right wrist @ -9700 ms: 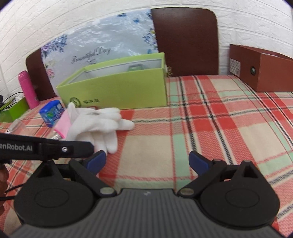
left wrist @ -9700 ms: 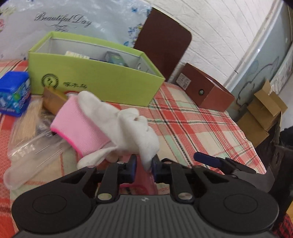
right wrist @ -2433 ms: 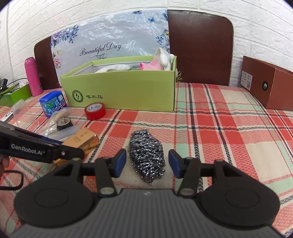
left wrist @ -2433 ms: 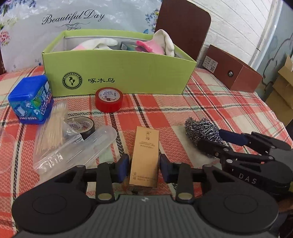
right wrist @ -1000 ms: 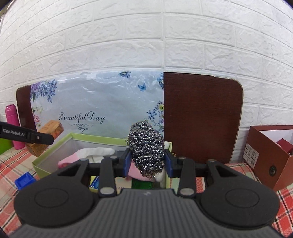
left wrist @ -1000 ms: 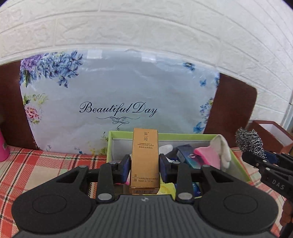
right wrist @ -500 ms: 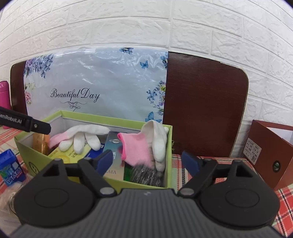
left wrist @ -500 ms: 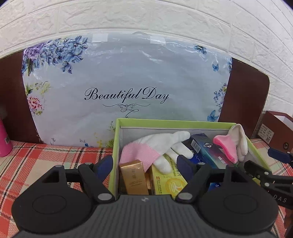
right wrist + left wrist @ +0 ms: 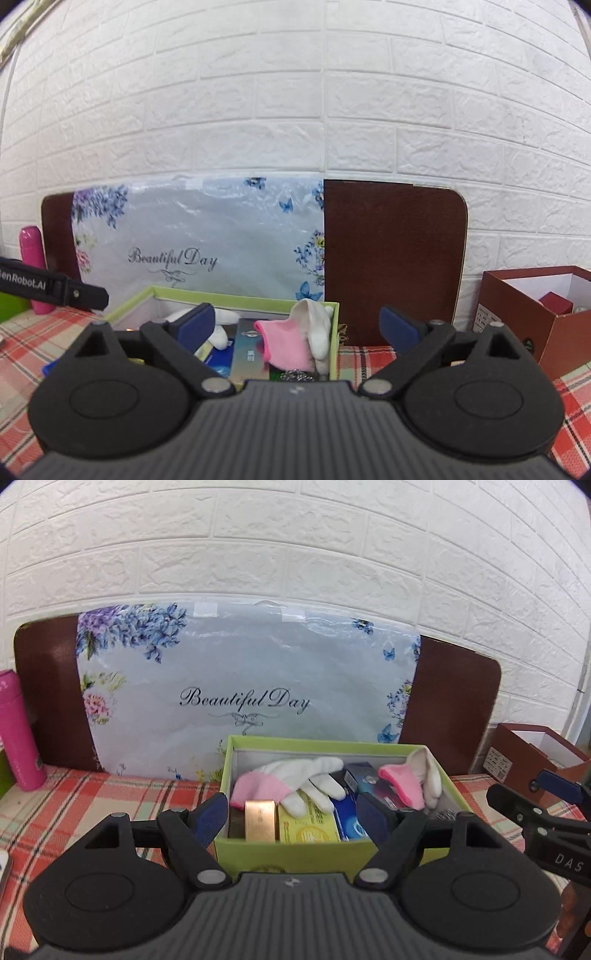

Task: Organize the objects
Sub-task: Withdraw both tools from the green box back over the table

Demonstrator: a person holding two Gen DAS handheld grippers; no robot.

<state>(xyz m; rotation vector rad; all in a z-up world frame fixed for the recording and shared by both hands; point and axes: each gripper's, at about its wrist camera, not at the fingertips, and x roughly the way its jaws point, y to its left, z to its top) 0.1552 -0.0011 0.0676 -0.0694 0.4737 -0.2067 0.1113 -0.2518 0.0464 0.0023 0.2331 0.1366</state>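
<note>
Left wrist: my left gripper [image 9: 291,814] spread wide, empty, near the green box [image 9: 456,800]. Gold box [image 9: 260,820] upright inside at left, under a glove [image 9: 295,781].

Right wrist: my right gripper [image 9: 297,326] spread, empty. Steel scourer [image 9: 298,376] in the box's right near corner, mostly hidden.

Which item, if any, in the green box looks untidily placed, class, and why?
One glove stands out: it hangs over the right-hand wall of the green box, fingers poking above the rim, not lying inside. The other glove sprawls across the cartons. The gold box stands upright at the left end.
</note>
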